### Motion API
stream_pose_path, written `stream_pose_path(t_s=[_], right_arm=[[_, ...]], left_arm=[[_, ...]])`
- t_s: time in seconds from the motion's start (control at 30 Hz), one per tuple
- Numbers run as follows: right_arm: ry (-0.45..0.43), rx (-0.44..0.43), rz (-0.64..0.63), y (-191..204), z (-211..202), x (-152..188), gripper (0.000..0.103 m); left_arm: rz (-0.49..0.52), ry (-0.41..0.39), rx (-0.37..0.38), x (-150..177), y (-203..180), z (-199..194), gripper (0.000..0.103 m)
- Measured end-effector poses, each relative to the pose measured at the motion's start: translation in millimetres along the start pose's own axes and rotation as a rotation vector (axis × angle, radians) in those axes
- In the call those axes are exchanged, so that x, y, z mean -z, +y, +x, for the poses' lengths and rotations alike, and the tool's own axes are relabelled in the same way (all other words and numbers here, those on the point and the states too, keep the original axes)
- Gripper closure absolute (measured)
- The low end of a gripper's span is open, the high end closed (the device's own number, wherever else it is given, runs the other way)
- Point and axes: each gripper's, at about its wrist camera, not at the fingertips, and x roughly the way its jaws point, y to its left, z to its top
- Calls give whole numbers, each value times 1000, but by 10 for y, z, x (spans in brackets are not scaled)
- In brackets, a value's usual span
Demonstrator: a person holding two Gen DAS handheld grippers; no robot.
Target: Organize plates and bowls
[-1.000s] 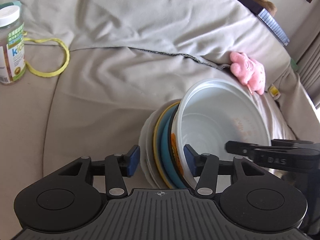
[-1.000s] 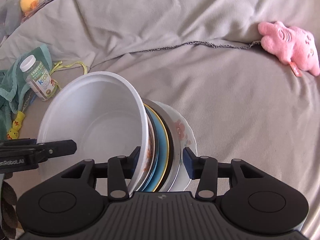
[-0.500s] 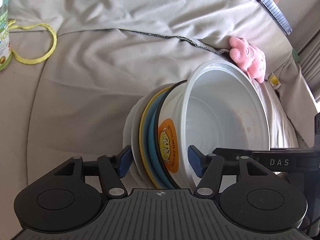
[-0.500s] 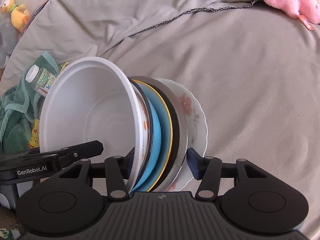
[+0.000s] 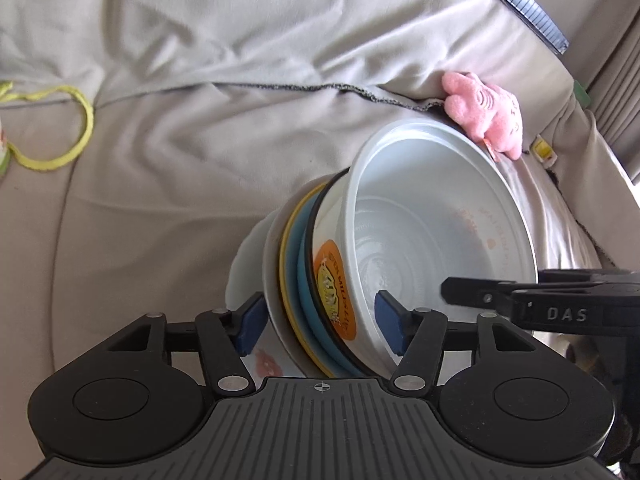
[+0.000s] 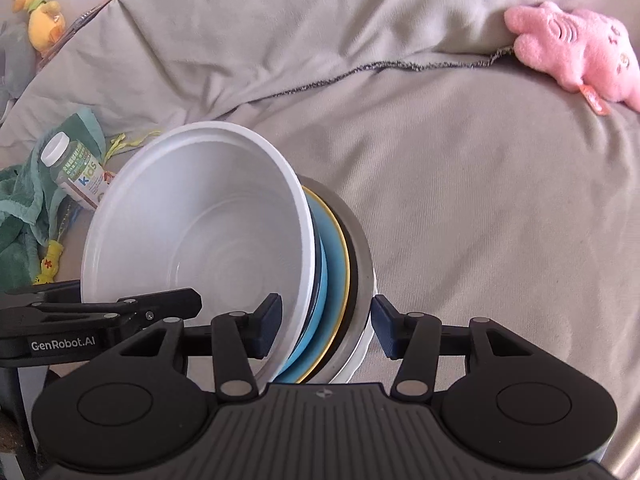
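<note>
Both views have shifted since a second ago: the stack [image 5: 320, 280] sat lower and more upright between the pads then, and now it leans further, with the white bowl [image 5: 440, 240] mouth swung toward 2 o'clock in the left view and toward 10 o'clock in the right.

Each gripper straddles the stack from its own side. The left gripper [image 5: 318, 322] has one blue pad at the floral plate [image 5: 248, 272] and the other inside the bowl; the right gripper [image 6: 324, 324] has one pad inside the bowl [image 6: 192, 232] and the other just off the plates' back. In both, the jaws stand apart around the dishes, and I cannot tell whether they press firmly or only bracket them.

The stack is on edge, held over the grey sofa cover [image 6: 480, 200], with a blue plate [image 6: 334, 248] and a yellow-rimmed one sandwiched inside.

Risk, as I judge it: smooth plates on edge may slide past each other if either side eases off, and the light bowl could pop free since only its thin wall is pinched. The soft cover would also let a set-down stack tip.

Open room lies at 12 o'clock across the cushion. The pink toy [image 6: 576, 48] crowds 1 o'clock, and the bottle [image 6: 76, 168] and green cloth [image 6: 20, 208] sit at 9 o'clock.
</note>
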Motion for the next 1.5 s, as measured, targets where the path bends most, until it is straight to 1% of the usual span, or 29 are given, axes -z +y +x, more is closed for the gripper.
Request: stream_pose_path(t_s=[0.07,0.1,0.17,0.2,0.23,0.27,0.3,0.33,0.37,0.43,0.47,0.53,0.63,0.8,0.93,1.07,1.1,1.13,1.23,1.3,1.33,1.4,1.5], right_arm=[[-44,15,-16,24,-105,-12,53],[-66,22,-15,29,-158,-16,53],[-99,28,-10,34,-235,-26,53],[-111,36,-6,38,-263,-33,56],[-115,40,-6,43,-276,-40,65],[-110,42,-11,55,-274,-46,71],[-103,44,-16,64,-271,-46,79],[-99,50,-18,84,-259,-42,81],[-96,50,-25,106,-251,-40,82],[-92,47,-43,173,-250,-26,83],[-95,47,-48,200,-253,-28,83],[-106,64,-63,269,-268,-33,83],[-108,74,-77,290,-248,-65,83],[-103,77,-78,275,-185,-82,83],[-128,97,-115,332,-180,-33,83],[-168,106,-167,359,-246,53,83],[-178,102,-175,357,-266,73,82],[-188,98,-180,350,-290,93,78],[-224,61,-157,289,-389,174,67],[-226,31,-125,224,-423,228,62],[-216,16,-105,185,-416,249,60],[-184,-20,-53,97,-371,285,59],[-123,-92,37,-9,-251,297,56]], left_arm=[[-7,-30,5,-9,36,-94,45],[-17,-52,17,-17,59,-154,48],[-45,-111,39,-35,110,-308,51],[-57,-144,48,-40,134,-383,52],[-67,-174,60,-43,157,-450,52],[-76,-194,70,-46,176,-497,52],[-80,-204,76,-50,190,-523,53],[-75,-202,72,-53,189,-523,54],[-65,-190,58,-60,181,-493,57],[-52,-161,20,-60,175,-389,58],[-52,-148,11,-57,182,-347,58],[-61,-133,16,-58,218,-288,58],[-59,-135,17,-65,247,-248,57],[-56,-141,8,-64,270,-180,51],[-59,-160,8,-48,268,-188,53],[-37,-190,-14,-1,205,-235,53],[-33,-196,-20,12,190,-246,53],[-31,-204,-25,27,177,-257,53],[-20,-224,-52,79,135,-284,53],[-31,-226,-41,110,125,-304,53],[-43,-229,-30,124,127,-319,53],[-65,-229,-2,140,138,-345,53],[-68,-226,-6,152,112,-350,53]])
